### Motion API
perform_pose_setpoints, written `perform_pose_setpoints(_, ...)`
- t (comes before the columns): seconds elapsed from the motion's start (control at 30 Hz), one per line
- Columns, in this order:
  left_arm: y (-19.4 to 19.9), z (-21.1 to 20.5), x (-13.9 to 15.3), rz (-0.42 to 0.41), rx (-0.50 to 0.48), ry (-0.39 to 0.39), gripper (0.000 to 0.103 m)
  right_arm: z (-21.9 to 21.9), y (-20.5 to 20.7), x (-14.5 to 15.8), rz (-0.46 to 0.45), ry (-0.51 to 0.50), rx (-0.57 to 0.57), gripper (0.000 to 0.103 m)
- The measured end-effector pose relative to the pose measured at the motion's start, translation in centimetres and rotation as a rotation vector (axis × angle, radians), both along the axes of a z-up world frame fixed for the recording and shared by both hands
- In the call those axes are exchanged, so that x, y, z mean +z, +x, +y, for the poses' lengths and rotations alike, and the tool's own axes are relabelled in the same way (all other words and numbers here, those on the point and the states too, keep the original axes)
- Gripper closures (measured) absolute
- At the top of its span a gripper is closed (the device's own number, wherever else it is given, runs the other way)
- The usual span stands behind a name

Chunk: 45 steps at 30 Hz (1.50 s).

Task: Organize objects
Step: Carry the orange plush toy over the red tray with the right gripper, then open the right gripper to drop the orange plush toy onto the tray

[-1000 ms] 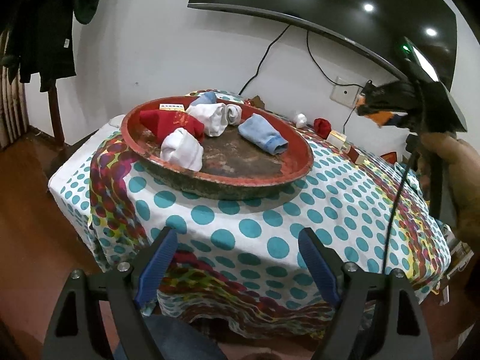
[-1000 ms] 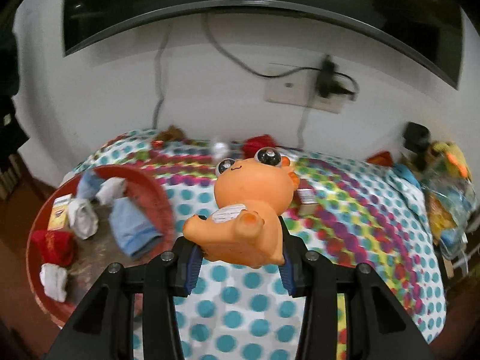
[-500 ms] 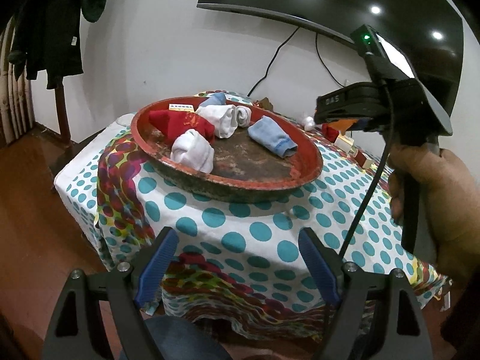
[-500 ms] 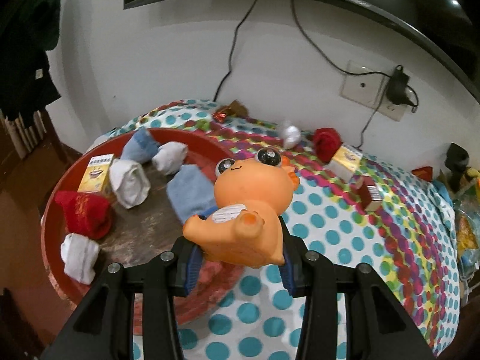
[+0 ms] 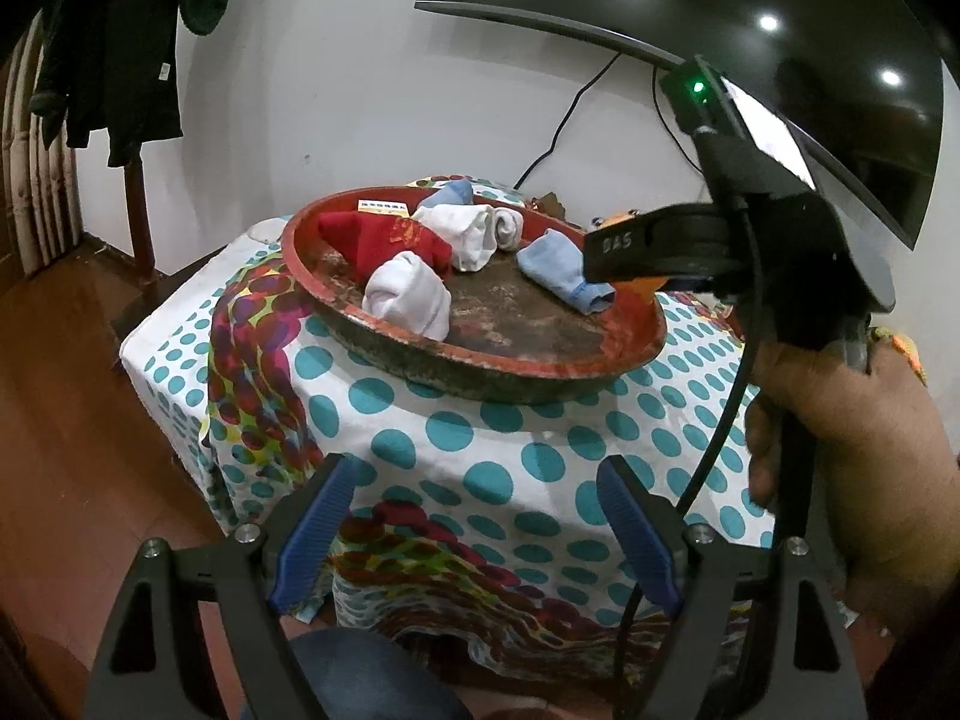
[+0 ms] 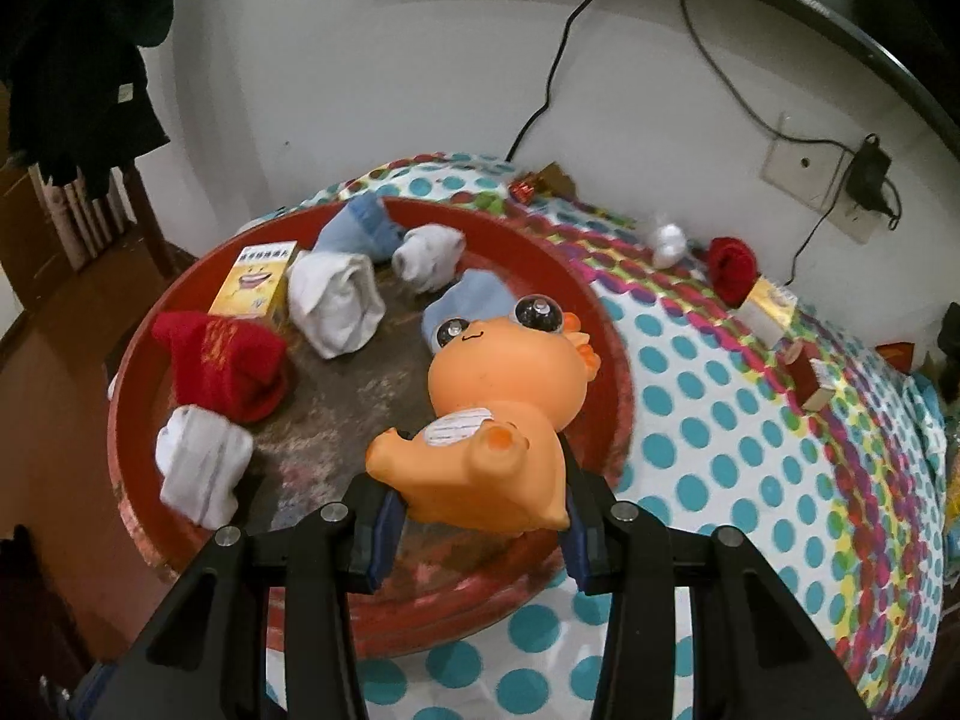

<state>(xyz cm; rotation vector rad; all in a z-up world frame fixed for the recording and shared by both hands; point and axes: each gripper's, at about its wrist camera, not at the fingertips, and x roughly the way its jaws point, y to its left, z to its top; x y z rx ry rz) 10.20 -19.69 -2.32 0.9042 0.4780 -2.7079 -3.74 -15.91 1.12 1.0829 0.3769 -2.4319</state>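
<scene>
A: Report the work surface.
B: A table (image 6: 750, 420) under a dotted cloth carries a round red tray (image 6: 129, 396). The tray holds rolled socks (image 6: 336, 300) and a small yellow box (image 6: 255, 288).

A: Report the right gripper (image 6: 480, 531).
B: It is clamped on an orange toy (image 6: 498, 414), held above the tray's near right part.

A: Report the left gripper (image 5: 474, 531).
B: Jaws spread wide, holding nothing, positioned in front of the table edge.
</scene>
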Motion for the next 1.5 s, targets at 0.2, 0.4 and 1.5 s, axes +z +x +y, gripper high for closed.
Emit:
perform_pose_setpoints(0.2, -0.1, -0.1, -0.2, -0.01, 0.009, 0.004, 0.018, -1.1, 0.6, -1.1, -0.028, 0.002, 0.04, 0.062)
perform_pose_setpoints(0.4, -0.1, -0.2, -0.4, -0.022, 0.017, 0.007, 0.018, -2.1, 0.9, -2.1, -0.064, 0.008, 0.085, 0.062)
perform_pose_setpoints(1.5, 0.7, 1.9, 2.2, 0.198, -0.215, 0.053, 0.018, 24.6, -7.4, 1.2, 0.127, 0.057, -0.514, 0.001)
